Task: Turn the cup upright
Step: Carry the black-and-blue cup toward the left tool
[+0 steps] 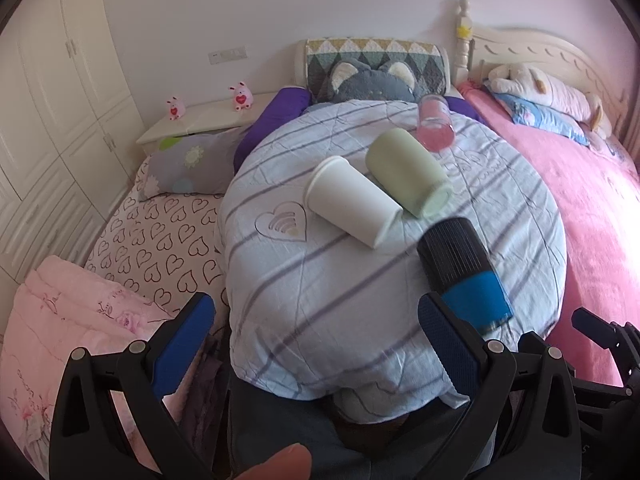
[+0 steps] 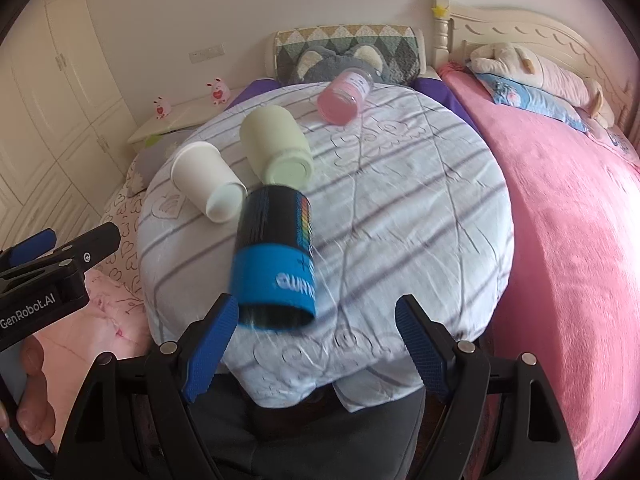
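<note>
Seemingly empty: black-and-blue cup (image 2: 276, 256), white cup (image 2: 208, 188), green cup (image 2: 276, 144), all sideways.

It was a home bedroom. A bed (image 1: 576, 184) w/ pink blanket, carved cream headboard (image 1: 532, 52) & plush toy (image 1: 544, 88) stood at right. White wardrobe doors (image 1: 60, 92) ran along the left wall; a nightstand (image 1: 204, 120) carried 2 small pink figurines (image 1: 241, 96). Heart-print bedding (image 1: 160, 240) & pillows lay nearby. A round table (image 1: 380, 280) wore a striped bedsheet-type cloth.
</note>
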Tool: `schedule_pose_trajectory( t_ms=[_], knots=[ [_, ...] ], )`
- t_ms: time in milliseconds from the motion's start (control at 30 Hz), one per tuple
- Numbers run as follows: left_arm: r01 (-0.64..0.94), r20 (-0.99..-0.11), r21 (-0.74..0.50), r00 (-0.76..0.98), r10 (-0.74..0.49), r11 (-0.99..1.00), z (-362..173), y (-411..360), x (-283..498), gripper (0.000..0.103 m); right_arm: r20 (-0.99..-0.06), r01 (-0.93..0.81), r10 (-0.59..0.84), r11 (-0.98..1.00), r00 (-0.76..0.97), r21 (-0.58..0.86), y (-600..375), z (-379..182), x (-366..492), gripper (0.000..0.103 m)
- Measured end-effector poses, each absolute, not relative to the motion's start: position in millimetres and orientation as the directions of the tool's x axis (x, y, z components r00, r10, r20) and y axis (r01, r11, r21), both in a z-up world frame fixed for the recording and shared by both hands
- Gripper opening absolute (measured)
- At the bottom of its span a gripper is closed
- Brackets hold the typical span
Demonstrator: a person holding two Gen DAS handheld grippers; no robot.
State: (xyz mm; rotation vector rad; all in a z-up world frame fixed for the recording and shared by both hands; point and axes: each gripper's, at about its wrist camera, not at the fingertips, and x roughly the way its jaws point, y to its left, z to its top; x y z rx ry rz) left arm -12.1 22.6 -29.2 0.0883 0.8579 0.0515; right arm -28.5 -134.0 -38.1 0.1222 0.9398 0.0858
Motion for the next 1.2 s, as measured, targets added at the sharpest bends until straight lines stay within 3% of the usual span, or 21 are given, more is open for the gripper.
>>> schedule_pose_trajectory(
  t_ms=[500,1200],
  knots=[
    [-0.001,-0.725,0.11,0.684,0.081,0.994,-34,23,-46,0.103,-0.762,-0.015,0.123,0.989,0.635,0.147,-142,-41,-66,0.082],
    [0.079,-0.74,0.1,0.672,0.021,0.992,-37,6,-28,0.103,-0.776,0.03,0.104,0.987,0.621,0.156,-159,-48,-68,0.082]
  ],
)
